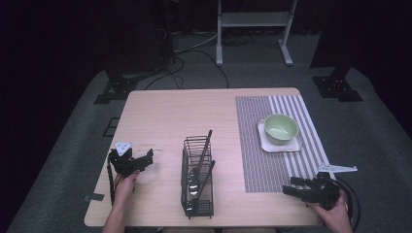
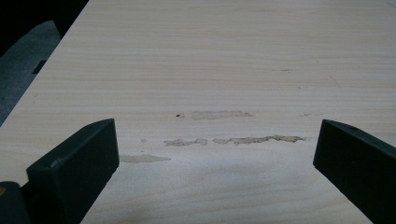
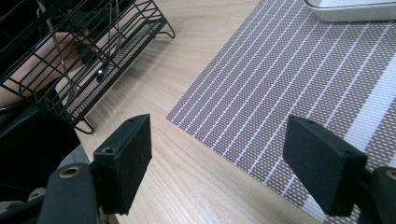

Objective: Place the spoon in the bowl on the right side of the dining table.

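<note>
A black wire basket (image 1: 197,177) stands at the table's front middle with several dark utensils (image 1: 200,167) leaning in it; its corner (image 3: 88,56) appears in the right gripper view too. A green bowl (image 1: 281,128) sits on a white square plate (image 1: 296,145) on the striped placemat (image 1: 272,160). My left gripper (image 1: 148,158) rests on the table left of the basket, jaws open over bare wood (image 2: 215,140). My right gripper (image 1: 290,187) lies at the front right by the placemat's corner (image 3: 224,126), jaws wide open, nothing between them.
The wooden table (image 1: 165,116) has worn pale marks (image 2: 233,139) ahead of the left gripper. A white stand (image 1: 252,29) and dark equipment legs (image 1: 116,85) are on the floor beyond the table. Cables trail from both grippers.
</note>
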{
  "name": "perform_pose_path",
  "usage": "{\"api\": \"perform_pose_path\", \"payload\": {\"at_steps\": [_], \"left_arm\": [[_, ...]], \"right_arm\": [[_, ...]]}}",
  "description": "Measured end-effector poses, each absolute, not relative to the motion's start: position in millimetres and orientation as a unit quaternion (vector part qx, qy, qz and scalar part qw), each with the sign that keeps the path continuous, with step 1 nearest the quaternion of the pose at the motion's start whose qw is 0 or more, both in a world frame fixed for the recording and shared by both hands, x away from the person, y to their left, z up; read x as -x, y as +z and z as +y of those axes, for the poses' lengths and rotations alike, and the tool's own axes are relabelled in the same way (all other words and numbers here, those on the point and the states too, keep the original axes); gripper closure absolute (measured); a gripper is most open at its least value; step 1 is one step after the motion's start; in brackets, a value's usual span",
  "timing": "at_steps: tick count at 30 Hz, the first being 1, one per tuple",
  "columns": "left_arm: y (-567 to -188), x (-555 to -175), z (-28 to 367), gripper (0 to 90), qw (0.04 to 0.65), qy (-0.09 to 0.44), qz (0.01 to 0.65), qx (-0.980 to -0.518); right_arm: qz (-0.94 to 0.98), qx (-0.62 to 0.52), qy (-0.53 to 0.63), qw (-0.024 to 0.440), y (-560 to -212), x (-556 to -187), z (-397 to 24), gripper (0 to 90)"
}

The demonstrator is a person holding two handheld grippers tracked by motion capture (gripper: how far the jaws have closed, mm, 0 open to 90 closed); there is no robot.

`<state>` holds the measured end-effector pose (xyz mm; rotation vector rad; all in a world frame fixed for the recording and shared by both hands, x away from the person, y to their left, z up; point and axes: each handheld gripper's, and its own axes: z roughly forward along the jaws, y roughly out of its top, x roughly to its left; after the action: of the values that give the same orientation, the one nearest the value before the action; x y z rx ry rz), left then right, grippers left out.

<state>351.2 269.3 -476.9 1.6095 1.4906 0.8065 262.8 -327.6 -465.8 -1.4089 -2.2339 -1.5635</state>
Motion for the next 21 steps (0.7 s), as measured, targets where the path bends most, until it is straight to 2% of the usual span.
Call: {"api": "perform_pose_path", "payload": {"at_steps": [10, 21], "left_arm": [[-477.0, -350.8, 268.5, 0.0, 0.392, 0.322, 0.583, -0.635], [-477.0, -350.3, 269.9, 0.0, 0.392, 0.318, 0.586, -0.634]], "right_arm": [[-0.736, 0.442, -0.509, 0.064, -462.7, -272.5, -311.3, 22.6], [-0.759, 0.395, -0.511, 0.073, -445.4, -283.0, -270.0, 22.6]]}}
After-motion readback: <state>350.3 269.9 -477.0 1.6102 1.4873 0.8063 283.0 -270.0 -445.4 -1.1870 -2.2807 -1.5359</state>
